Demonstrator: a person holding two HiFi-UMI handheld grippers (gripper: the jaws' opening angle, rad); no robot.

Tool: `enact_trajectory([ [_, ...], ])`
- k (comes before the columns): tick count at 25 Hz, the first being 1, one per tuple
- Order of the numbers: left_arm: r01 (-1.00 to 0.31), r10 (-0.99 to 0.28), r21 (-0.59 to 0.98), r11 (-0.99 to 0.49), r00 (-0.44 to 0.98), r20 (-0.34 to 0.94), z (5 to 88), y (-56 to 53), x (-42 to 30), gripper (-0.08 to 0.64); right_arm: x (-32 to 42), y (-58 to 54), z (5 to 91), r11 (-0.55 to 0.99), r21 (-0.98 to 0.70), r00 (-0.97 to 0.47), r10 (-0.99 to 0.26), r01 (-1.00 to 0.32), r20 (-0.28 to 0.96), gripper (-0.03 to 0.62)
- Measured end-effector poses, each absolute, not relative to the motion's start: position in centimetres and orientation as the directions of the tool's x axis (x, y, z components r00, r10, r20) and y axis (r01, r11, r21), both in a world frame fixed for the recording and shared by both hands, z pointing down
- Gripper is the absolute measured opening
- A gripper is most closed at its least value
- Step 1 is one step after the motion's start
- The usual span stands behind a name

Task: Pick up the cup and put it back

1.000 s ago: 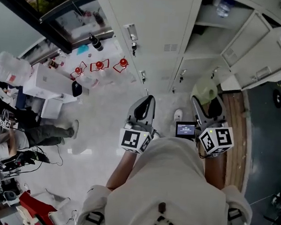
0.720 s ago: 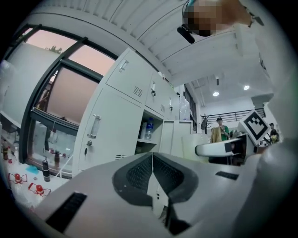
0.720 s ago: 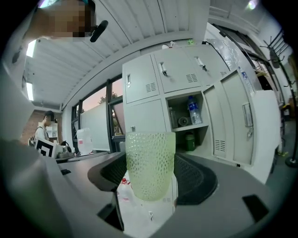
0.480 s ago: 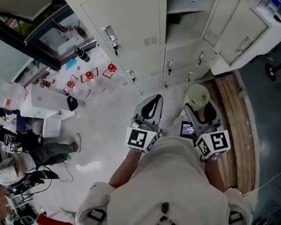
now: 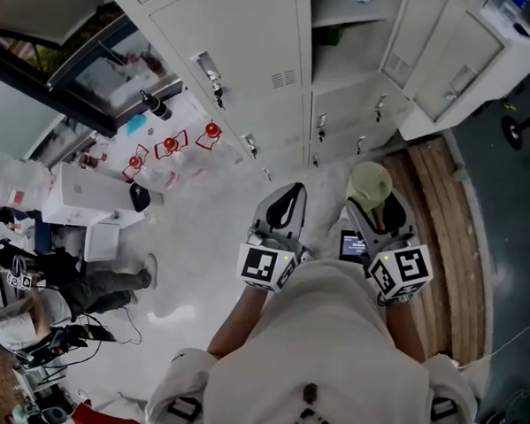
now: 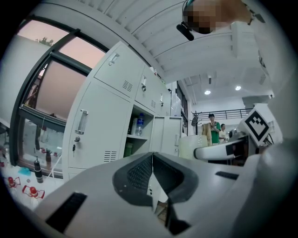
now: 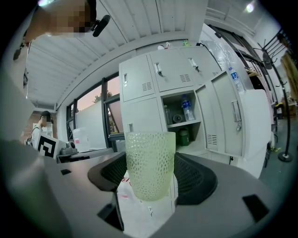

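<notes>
A pale green dimpled cup (image 7: pixel 150 163) stands upright between the jaws of my right gripper (image 7: pixel 151 179), which is shut on it. From the head view the cup (image 5: pixel 371 183) shows as a light green disc at the tip of the right gripper (image 5: pixel 378 204). My left gripper (image 5: pixel 283 208) is held level beside it, its jaws pressed together with nothing between them (image 6: pixel 152 179). Both point toward a bank of white lockers; one open locker (image 7: pixel 179 117) has shelves with bottles inside.
White lockers (image 5: pixel 255 64) fill the space ahead, some doors (image 5: pixel 441 56) swung open. A wooden strip (image 5: pixel 450 234) runs along the floor at the right. Red-topped bottles (image 5: pixel 169 145) and white boxes (image 5: pixel 80 193) sit at the left, near a seated person (image 5: pixel 31 274).
Over the second the view swung right along the lockers, bringing the wooden strip closer. Both grippers kept their pose, the cup still held. Little moved in the last half second.
</notes>
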State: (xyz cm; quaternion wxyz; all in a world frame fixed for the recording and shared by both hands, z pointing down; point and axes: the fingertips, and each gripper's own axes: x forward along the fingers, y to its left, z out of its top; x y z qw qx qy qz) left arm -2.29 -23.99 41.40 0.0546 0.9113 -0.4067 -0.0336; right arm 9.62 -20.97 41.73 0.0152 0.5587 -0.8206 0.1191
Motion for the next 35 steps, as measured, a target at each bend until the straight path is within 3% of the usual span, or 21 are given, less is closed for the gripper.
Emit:
enact_trajectory([
  [15, -0.794, -0.803, 0.145, -0.59, 0.597, -0.001, 41.2, -28.1, -4.3, 0.009, 8.3, -26.2, 42.1, 0.412, -0.192, -0.443, -0.883, -0.89, 0.157, 0.331],
  [35, -0.834, -0.839, 0.097, -0.543, 0.545, -0.006, 39.0, -42.9, 3.3, 0.009, 15.6, -42.9, 41.0, 0.486, -0.173, -0.51, -0.848, -0.857, 0.142, 0.331],
])
